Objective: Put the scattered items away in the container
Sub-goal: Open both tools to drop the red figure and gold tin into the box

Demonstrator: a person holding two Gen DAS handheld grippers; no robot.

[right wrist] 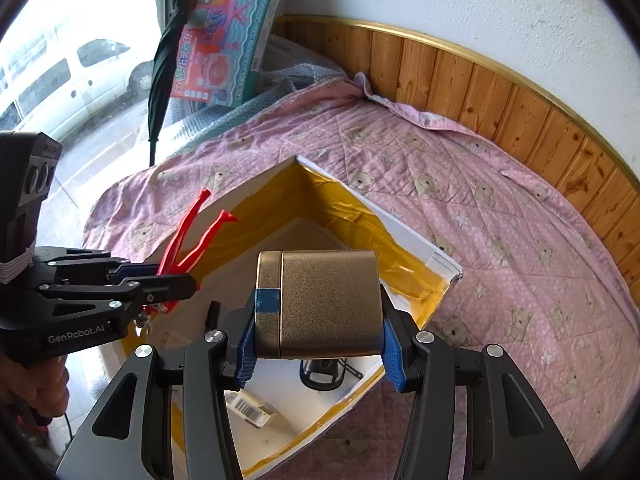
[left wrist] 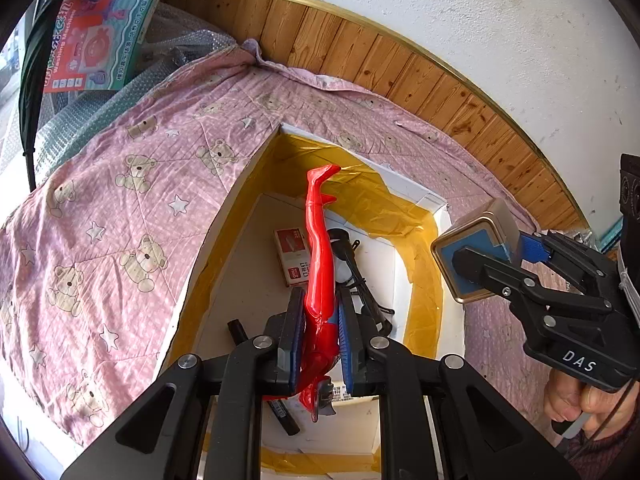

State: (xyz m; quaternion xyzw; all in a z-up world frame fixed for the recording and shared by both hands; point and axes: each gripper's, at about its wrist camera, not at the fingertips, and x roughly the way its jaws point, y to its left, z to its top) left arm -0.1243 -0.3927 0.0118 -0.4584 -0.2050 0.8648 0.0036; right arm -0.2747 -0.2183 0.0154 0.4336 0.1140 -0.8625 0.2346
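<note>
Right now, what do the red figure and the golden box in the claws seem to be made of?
The red figure looks like glossy moulded plastic: bright highlights run along its legs. The golden box seems to be metal with a matte, finely speckled finish and rounded corners, though coated plastic is possible.

Both my grippers are the same chunky black plastic build, with angled linkage arms and triangular cutouts in the frames. Shiny silver screws sit at every pivot. The finger pads [right wrist: 394,354] are ribbed blue rubber. My right gripper [left wrist: 484,264] has "DAS" in white on its body, and the left gripper [right wrist: 176,278] reads "GenRobot.AI". There's a black camera block strapped on top with white bands, and a thin dark cable hangs by the handle.
</note>
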